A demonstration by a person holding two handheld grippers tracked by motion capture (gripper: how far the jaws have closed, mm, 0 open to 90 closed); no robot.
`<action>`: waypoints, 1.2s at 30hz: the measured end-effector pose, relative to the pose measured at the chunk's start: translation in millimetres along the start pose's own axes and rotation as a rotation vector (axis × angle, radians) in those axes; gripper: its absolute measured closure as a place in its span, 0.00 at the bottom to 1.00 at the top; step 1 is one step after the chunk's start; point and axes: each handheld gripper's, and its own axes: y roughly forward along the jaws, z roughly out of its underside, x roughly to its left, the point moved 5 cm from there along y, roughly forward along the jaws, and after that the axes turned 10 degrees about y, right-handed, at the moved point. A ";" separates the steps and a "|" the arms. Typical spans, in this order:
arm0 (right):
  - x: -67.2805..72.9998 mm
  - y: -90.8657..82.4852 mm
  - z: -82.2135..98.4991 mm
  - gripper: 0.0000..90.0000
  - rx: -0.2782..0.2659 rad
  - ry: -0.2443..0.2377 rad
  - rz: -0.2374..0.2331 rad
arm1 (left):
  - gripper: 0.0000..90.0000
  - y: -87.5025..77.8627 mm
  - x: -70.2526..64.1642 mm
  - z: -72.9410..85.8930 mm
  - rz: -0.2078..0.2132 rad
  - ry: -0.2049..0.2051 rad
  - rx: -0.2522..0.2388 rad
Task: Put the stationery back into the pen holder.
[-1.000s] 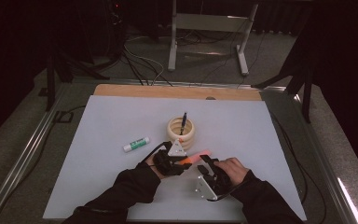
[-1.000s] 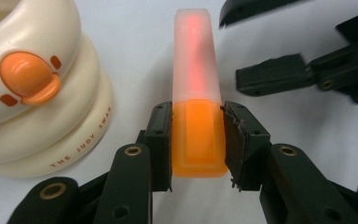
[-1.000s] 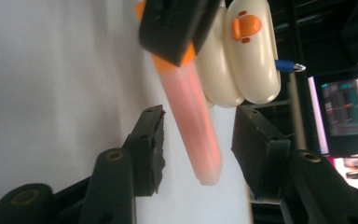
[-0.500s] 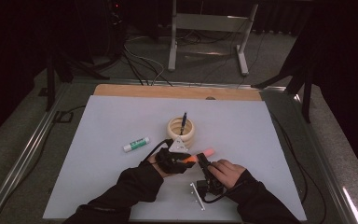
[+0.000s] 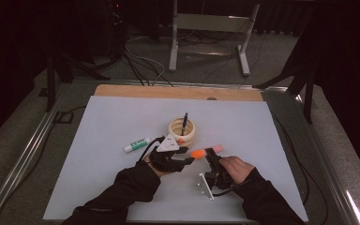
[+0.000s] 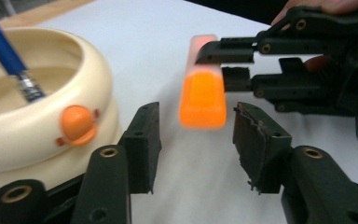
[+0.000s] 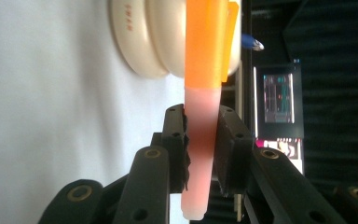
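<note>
We find the right gripper clamped on the highlighter at its pink barrel. The left gripper has just been opening (pads clear), the orange cap just ahead between its jaws, the cup beside it.

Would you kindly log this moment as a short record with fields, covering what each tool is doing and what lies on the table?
held item: orange highlighter, pink barrel, orange cap
right tool: shut on the barrel
left tool: jaws have just been opening, either side of the cap end without pressing it
pen holder: cream ringed holder, blue pen standing in it
also on table: green-and-white marker lying flat, left of the holder
surface: white table
</note>
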 end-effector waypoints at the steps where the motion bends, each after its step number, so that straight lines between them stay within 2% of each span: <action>1: -1.6 0.2 0.9 0.84 0.001 0.014 -0.001 | 0.54 -1.4 0.6 0.4 -0.007 0.001 -0.004; 3: -4.9 1.0 2.8 0.84 0.013 0.045 -0.009 | 0.50 -4.6 0.9 1.2 0.003 0.003 -0.013; 5: -7.7 1.5 4.2 0.84 0.016 0.082 -0.021 | 0.44 -6.1 0.9 1.8 -0.006 0.011 -0.012; 6: -7.7 1.5 4.2 0.84 0.016 0.082 -0.021 | 0.44 -7.6 0.6 2.4 0.003 0.014 -0.025; 7: -9.1 1.4 4.8 0.84 0.017 0.108 -0.026 | 0.43 -10.7 0.9 4.2 0.000 0.013 -0.034; 8: -14.3 1.6 5.9 0.84 0.012 0.163 -0.044 | 0.38 -12.2 0.9 5.2 0.005 0.007 -0.042; 10: -20.1 1.9 7.8 0.84 0.012 0.229 -0.055 | 0.34 -15.0 2.3 7.9 -0.021 0.013 -0.037; 12: -28.0 2.0 9.6 0.84 0.005 0.327 -0.080 | 0.30 -18.6 3.7 10.3 -0.036 0.006 -0.044; 13: -32.1 1.5 10.6 0.84 0.000 0.367 -0.083 | 0.29 -20.3 4.7 11.7 -0.036 0.005 -0.044; 15: -40.6 1.0 12.3 0.84 -0.006 0.461 -0.104 | 0.20 -22.2 5.4 12.8 -0.025 -0.001 -0.050; 16: -44.9 1.3 13.1 0.84 -0.012 0.506 -0.106 | 0.20 -24.3 7.8 15.7 -0.027 -0.016 -0.043; 17: -49.1 1.1 14.1 0.84 -0.015 0.544 -0.121 | 0.17 -25.6 9.0 17.1 -0.032 -0.025 -0.044; 18: -49.1 1.1 14.1 0.84 -0.015 0.544 -0.121 | 0.17 -25.6 9.0 17.1 -0.032 -0.025 -0.044; 19: -53.0 1.3 14.7 0.84 -0.019 0.595 -0.136 | 0.17 -25.6 9.0 17.1 -0.032 -0.025 -0.044; 20: -60.9 1.9 16.0 0.84 -0.027 0.685 -0.157 | 0.14 -28.0 11.9 21.1 -0.039 -0.047 -0.052; 22: -67.5 2.3 17.1 0.84 -0.038 0.765 -0.174 | 0.09 -28.2 12.6 24.2 -0.033 -0.048 -0.040; 24: -73.6 3.1 17.9 0.84 -0.050 0.841 -0.200 | 0.06 -28.0 12.9 27.5 -0.049 -0.045 -0.041; 28: -84.6 4.6 18.8 0.84 -0.077 0.973 -0.239 | 0.02 -26.9 11.9 33.2 -0.052 -0.052 -0.047; 36: -104.9 7.2 14.4 0.84 -0.146 1.152 -0.301 | 0.02 -25.6 13.6 41.6 -0.088 -0.059 -0.037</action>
